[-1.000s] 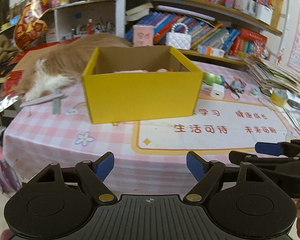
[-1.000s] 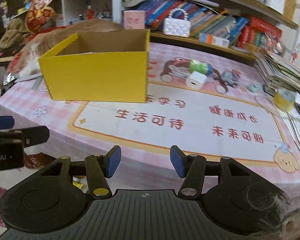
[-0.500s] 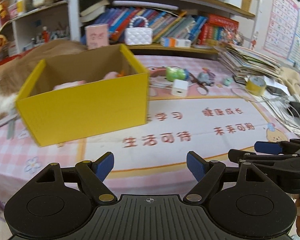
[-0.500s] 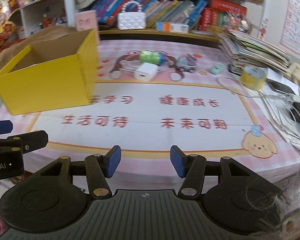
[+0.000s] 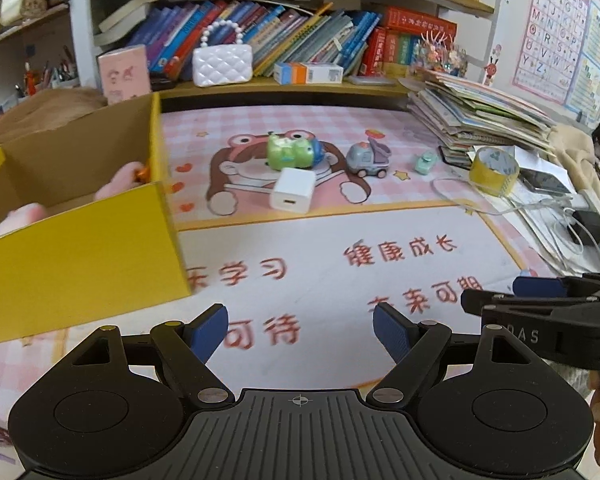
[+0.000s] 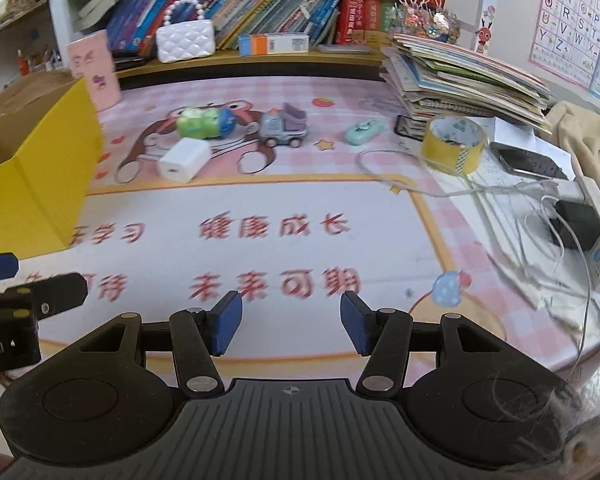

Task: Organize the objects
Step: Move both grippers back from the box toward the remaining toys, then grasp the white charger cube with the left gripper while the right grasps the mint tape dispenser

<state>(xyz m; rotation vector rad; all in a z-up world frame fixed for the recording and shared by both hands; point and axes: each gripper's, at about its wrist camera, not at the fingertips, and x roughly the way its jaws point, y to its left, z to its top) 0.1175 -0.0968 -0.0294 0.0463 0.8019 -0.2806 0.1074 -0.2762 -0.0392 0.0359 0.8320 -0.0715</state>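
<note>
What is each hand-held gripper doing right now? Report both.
Left hand-held gripper: open, holding nothing.
Right hand-held gripper: open, holding nothing.

The table mat (image 6: 260,200) bears red Chinese characters in two rows; "健康成长" reads clearly, the lower row is blurred. An alphabet poster (image 6: 568,20) on the wall shows capital letters, among them M, R, S, Y and Z. The right gripper (image 5: 540,312) carries the letters "OAS".

Table under pink checked cloth (image 6: 228,92) with cartoon print. Directly on it: open yellow cardboard box (image 5: 80,264) at left, white square charger (image 6: 185,159), green plastic toy (image 6: 204,122), grey toy truck (image 6: 284,125), mint toy car (image 6: 363,130), yellow tape roll (image 6: 454,144), paper stack (image 6: 464,80) at right.
</note>
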